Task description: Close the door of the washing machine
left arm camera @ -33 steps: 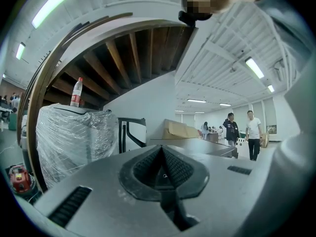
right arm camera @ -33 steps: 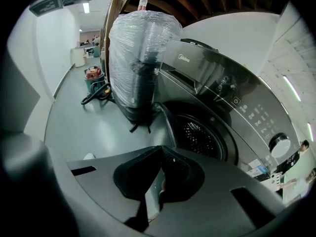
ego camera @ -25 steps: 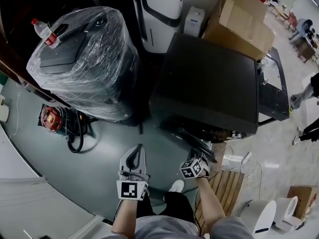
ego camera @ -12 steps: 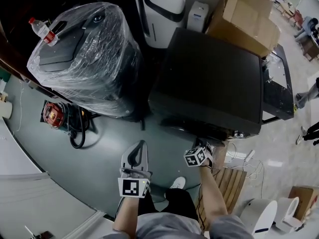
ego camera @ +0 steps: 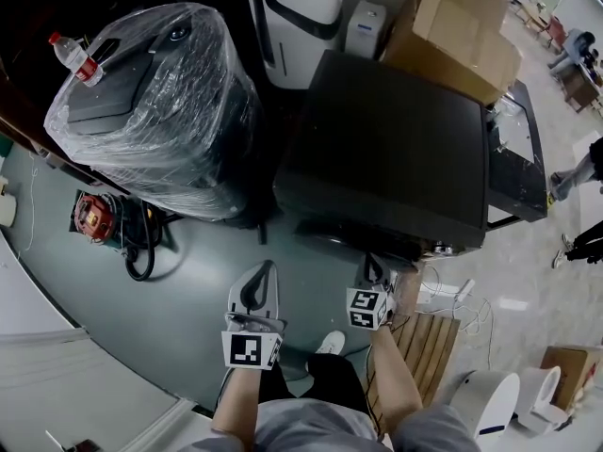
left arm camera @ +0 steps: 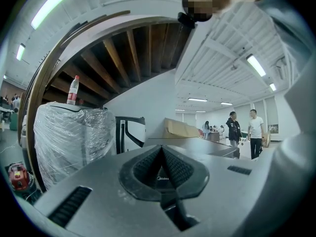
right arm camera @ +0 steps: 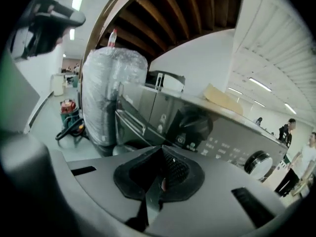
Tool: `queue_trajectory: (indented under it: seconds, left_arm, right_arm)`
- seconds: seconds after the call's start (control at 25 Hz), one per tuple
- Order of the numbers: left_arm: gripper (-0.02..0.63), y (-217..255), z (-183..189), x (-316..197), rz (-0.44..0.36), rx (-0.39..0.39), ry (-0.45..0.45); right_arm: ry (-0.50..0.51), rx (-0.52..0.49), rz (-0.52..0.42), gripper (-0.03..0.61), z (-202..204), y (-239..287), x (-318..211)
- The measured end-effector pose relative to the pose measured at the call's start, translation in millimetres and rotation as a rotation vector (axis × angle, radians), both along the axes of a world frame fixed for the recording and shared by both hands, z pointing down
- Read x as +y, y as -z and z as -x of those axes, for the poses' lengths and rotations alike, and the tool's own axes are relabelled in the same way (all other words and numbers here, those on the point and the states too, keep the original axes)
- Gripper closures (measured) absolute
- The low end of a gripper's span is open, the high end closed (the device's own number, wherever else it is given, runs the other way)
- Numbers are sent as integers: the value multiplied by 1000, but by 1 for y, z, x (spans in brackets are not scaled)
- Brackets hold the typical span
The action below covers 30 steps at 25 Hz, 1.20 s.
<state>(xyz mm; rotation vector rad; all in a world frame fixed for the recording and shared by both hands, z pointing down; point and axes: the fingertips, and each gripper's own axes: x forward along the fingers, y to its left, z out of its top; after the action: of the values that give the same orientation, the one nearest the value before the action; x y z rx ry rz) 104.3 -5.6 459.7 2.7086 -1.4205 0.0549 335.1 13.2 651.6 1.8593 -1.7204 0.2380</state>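
The dark washing machine (ego camera: pixel 396 153) fills the middle of the head view, seen from above. In the right gripper view its front panel (right arm camera: pixel 222 139) carries buttons and a silver knob (right arm camera: pixel 253 163). A dark rounded part (right arm camera: pixel 195 125) stands out from that front; I cannot tell how the door stands. My right gripper (ego camera: pixel 370 262) (right arm camera: pixel 160 152) is shut and empty, with its tip just short of the machine's lower front edge. My left gripper (ego camera: pixel 266 269) (left arm camera: pixel 162 149), also shut and empty, is over the green floor to the left of it, apart from the machine.
A plastic-wrapped appliance (ego camera: pixel 155 111) with a bottle (ego camera: pixel 72 55) on top stands left of the machine. Behind are a white unit (ego camera: pixel 297 8) and cardboard boxes (ego camera: pixel 462 31). A red tool with a black hose (ego camera: pixel 99 219) lies on the floor. A wooden slatted board (ego camera: pixel 429 351) is at my right.
The right gripper has turned to point straight at the machine's front, and its tip is closer to it. The left gripper has barely moved.
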Motion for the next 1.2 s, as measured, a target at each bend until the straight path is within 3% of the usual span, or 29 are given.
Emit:
queue_trajectory:
  seconds: [0.24, 0.52, 1.2]
  left_arm:
    - [614, 2, 6, 0, -1, 10, -4]
    - [614, 4, 15, 1, -2, 15, 2]
    - [614, 2, 13, 3, 1, 29, -10]
  right_arm:
    - [-12, -124, -262, 578, 36, 100, 8]
    - [-33, -221, -441, 578, 58, 174, 25]
    - [2, -221, -469, 580, 74, 194, 27]
